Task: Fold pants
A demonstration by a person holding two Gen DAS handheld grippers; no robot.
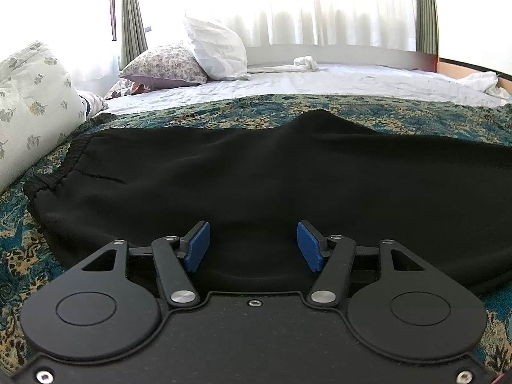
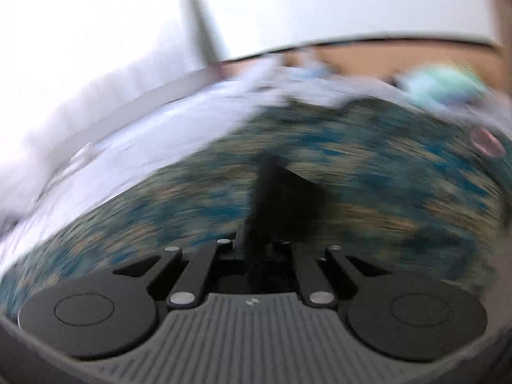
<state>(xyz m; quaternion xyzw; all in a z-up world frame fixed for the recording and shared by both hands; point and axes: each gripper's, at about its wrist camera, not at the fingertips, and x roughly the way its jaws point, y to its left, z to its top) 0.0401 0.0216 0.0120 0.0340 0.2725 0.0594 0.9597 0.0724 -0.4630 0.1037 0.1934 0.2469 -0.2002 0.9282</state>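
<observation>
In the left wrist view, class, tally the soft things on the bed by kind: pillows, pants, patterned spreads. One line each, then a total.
Pillows: 2, one floral pillow and one white pillow leaning on it
Pants: 1, the black pants
Patterned spreads: 1, the teal spread under the pants
Total: 4

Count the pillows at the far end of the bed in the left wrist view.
2. A floral pillow lies near the green curtain, and a white pillow leans just to its right. The big floral bundle at the left edge looks like folded bedding; it may hide more.
</observation>
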